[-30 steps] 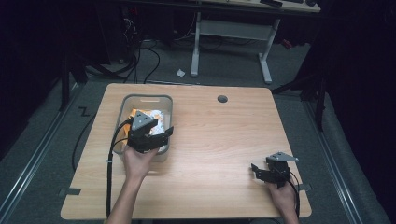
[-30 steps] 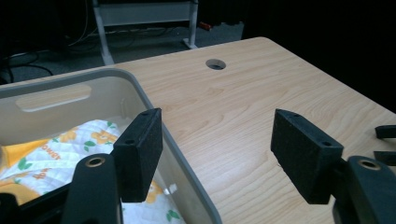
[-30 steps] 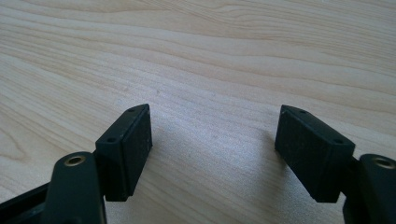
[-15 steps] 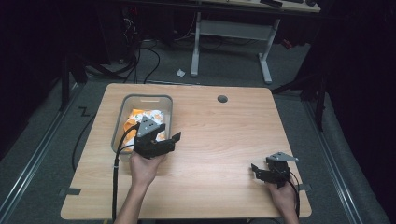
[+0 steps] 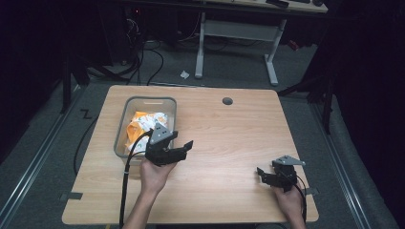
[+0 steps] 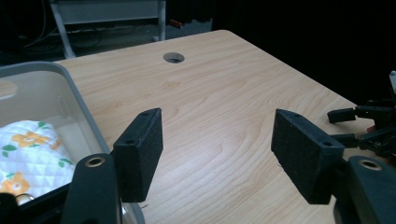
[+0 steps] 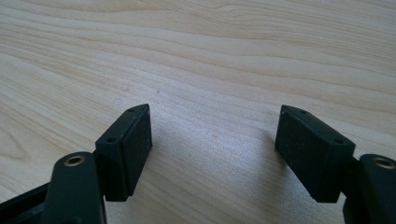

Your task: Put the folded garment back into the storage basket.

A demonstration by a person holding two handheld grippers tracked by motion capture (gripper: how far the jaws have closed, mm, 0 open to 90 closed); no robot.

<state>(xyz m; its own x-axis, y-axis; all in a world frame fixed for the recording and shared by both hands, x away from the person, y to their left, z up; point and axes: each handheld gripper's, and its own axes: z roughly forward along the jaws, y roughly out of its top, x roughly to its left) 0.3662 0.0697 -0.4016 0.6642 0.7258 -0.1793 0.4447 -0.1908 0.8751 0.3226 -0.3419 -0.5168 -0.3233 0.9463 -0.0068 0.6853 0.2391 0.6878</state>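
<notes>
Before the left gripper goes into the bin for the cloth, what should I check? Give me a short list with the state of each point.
1. Left gripper open with nothing between the jaws: ok.
2. Flowered cloth lies inside the clear plastic bin: ok.
3. Left gripper above the cloth: not ok, it is beside the bin's right wall.
4. Right gripper away from the bin, open: ok.
5. Cloth free of other items: cannot tell.

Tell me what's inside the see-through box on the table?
The box holds crumpled cloth, orange and white; the left gripper view shows orange flowers and green leaves on it. Whatever lies under the cloth is covered.
</notes>
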